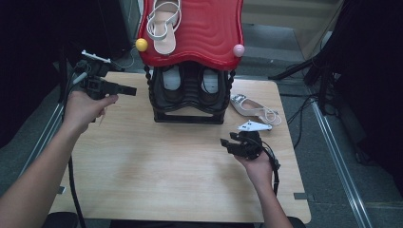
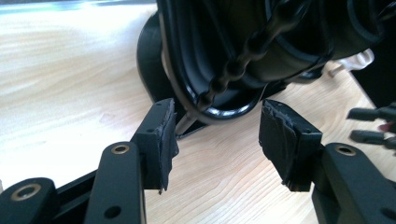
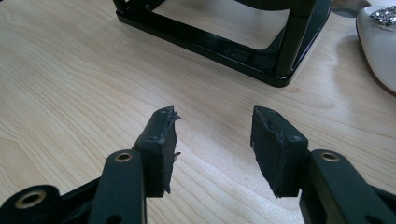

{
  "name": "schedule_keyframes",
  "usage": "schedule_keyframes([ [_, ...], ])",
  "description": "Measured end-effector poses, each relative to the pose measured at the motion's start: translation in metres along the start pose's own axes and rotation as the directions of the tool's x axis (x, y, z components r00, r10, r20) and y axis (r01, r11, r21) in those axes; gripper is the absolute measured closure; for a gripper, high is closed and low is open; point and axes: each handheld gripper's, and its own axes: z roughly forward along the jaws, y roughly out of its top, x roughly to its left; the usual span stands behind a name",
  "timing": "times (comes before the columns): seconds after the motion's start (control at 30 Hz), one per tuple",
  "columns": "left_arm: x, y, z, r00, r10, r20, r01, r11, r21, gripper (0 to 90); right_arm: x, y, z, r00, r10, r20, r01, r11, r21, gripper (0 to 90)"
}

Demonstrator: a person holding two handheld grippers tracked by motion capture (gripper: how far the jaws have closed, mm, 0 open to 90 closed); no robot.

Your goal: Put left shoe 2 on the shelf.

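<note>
A: What does the high view show?
B: A wooden bench (image 1: 157,156) with a two-tier rack (image 1: 189,95) at its far middle. The red top shelf (image 1: 209,28) carries one white sandal (image 1: 164,26). The black lower tier holds a pair of shoes (image 1: 190,80). Another sandal (image 1: 254,108) lies on the bench just right of the rack. The left gripper (image 1: 130,90) is held above the bench's far left, pointing at the rack. The right gripper (image 1: 227,141) hovers near the loose sandal.

A: And the left gripper view?
B: The left gripper (image 2: 217,135) has its jaws spread wide with nothing between them. The rack's black lower tier (image 2: 243,51) sits close ahead.

A: The right gripper view?
B: The right gripper (image 3: 215,140) is also wide apart and empty above bare wood. The rack's base (image 3: 224,42) lies beyond, and the sandal's toe (image 3: 378,46) is at the right edge.
</note>
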Motion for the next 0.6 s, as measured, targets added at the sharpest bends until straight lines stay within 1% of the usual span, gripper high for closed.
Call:
schedule_keyframes([
  [0.03, 0.0, -0.003, 0.003, 1.0, 0.007, -0.002, -0.007, 1.0, 0.002, 46.4, 0.0, 0.0, 0.0, 1.0, 0.0, 0.0, 0.0, 1.0, 0.001, 51.7],
  [0.07, 0.001, -0.006, 0.006, 1.0, 0.001, 0.005, -0.001, 1.0, 0.009, 46.3, 0.0, 0.0, 0.0, 1.0, 0.001, 0.0, -0.001, 1.0, 0.001, 51.6],
  [0.1, 0.001, -0.01, 0.009, 1.0, -0.005, 0.002, 0.005, 1.0, 0.006, 46.0, 0.0, 0.0, 0.0, 1.0, 0.004, 0.0, -0.004, 1.0, 0.001, 51.6],
  [0.17, 0.002, -0.016, 0.013, 1.0, -0.005, 0.008, 0.005, 0.9999, 0.016, 45.9, -0.001, 0.0, 0.0, 1.0, 0.008, 0.0, -0.008, 1.0, -0.001, 51.7],
  [0.23, 0.003, -0.022, 0.017, 0.9999, -0.012, 0.012, 0.012, 0.9998, 0.016, 45.8, -0.001, 0.0, -0.001, 1.0, 0.009, 0.001, -0.009, 1.0, -0.002, 51.6],
  [0.27, 0.004, -0.025, 0.019, 0.9996, -0.019, 0.023, 0.018, 0.9998, 0.013, 45.8, -0.001, 0.0, 0.0, 1.0, 0.01, 0.0, -0.01, 1.0, -0.003, 51.6],
  [0.3, 0.005, -0.028, 0.021, 0.9988, -0.034, 0.036, 0.034, 0.9994, 0.008, 45.9, -0.001, 0.0, 0.0, 1.0, 0.01, 0.0, -0.01, 1.0, -0.002, 51.7],
  [0.33, 0.006, -0.031, 0.023, 0.9991, -0.034, 0.026, 0.034, 0.9994, 0.004, 45.9, -0.001, 0.0, 0.0, 0.9999, 0.01, 0.0, -0.01, 1.0, -0.002, 51.7],
  [0.4, 0.007, -0.036, 0.027, 0.9997, -0.022, 0.013, 0.021, 0.9995, 0.025, 45.9, -0.001, 0.0, 0.0, 1.0, 0.009, 0.0, -0.009, 1.0, -0.002, 51.7],
  [0.47, 0.007, -0.042, 0.03, 0.9996, -0.022, 0.018, 0.022, 0.9994, 0.027, 45.9, -0.001, 0.0, 0.0, 1.0, 0.009, 0.0, -0.009, 1.0, -0.002, 51.8],
  [0.53, 0.006, -0.047, 0.033, 0.9999, -0.004, 0.011, 0.003, 0.9991, 0.042, 45.9, -0.001, 0.0, -0.001, 1.0, 0.009, -0.001, -0.009, 1.0, -0.006, 51.9],
  [0.57, 0.005, -0.05, 0.035, 1.0, 0.001, 0.003, -0.001, 0.9993, 0.037, 45.8, -0.001, 0.0, -0.001, 1.0, 0.008, 0.001, -0.008, 1.0, -0.007, 52.0],
  [0.6, 0.004, -0.053, 0.038, 1.0, 0.002, 0.007, -0.002, 0.999, 0.044, 45.7, -0.001, 0.0, -0.001, 0.9999, 0.01, 0.005, -0.01, 1.0, -0.011, 52.1],
])
